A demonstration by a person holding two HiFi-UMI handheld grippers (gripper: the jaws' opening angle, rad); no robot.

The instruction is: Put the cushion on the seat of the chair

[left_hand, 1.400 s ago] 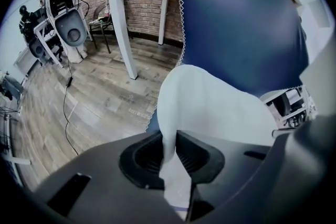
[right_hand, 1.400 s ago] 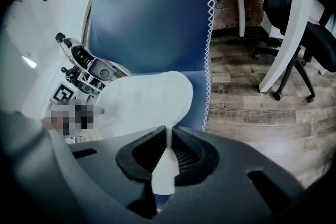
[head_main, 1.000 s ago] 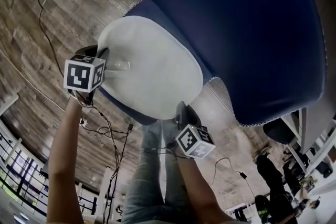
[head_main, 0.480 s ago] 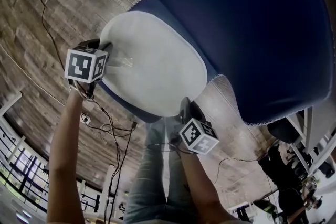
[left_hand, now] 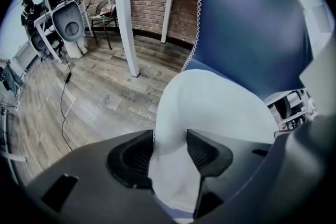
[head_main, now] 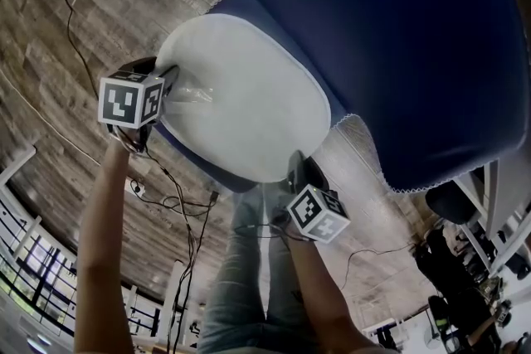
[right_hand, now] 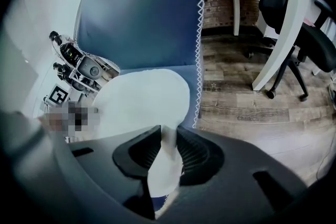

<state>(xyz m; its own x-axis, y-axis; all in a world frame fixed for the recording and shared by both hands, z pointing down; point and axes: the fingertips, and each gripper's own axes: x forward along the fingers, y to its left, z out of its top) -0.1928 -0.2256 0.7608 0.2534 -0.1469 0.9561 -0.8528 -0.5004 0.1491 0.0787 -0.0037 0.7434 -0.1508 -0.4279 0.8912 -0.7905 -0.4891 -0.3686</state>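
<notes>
A pale grey cushion (head_main: 241, 95) lies on the seat of the dark blue chair (head_main: 373, 29), against its tall back. My left gripper (head_main: 170, 87) is at the cushion's left edge; in the left gripper view a fold of the cushion (left_hand: 210, 107) fills the gap between the opening jaws of that gripper (left_hand: 169, 149) and still looks pinched. My right gripper (head_main: 294, 166) is at the near edge. There a thin flap of the cushion (right_hand: 142, 97) stands between the pads of that gripper (right_hand: 169, 152), whose jaws are also opening.
Wood plank floor lies all around, with a black cable (head_main: 75, 37) at the left and more cables (head_main: 178, 211) by the person's legs (head_main: 249, 278). A white table leg (left_hand: 128, 23) stands beyond the chair. A black office chair (right_hand: 299, 34) stands to the right.
The cushion has settled a little further onto the seat. Both grippers stay at its edges, almost unmoved.
</notes>
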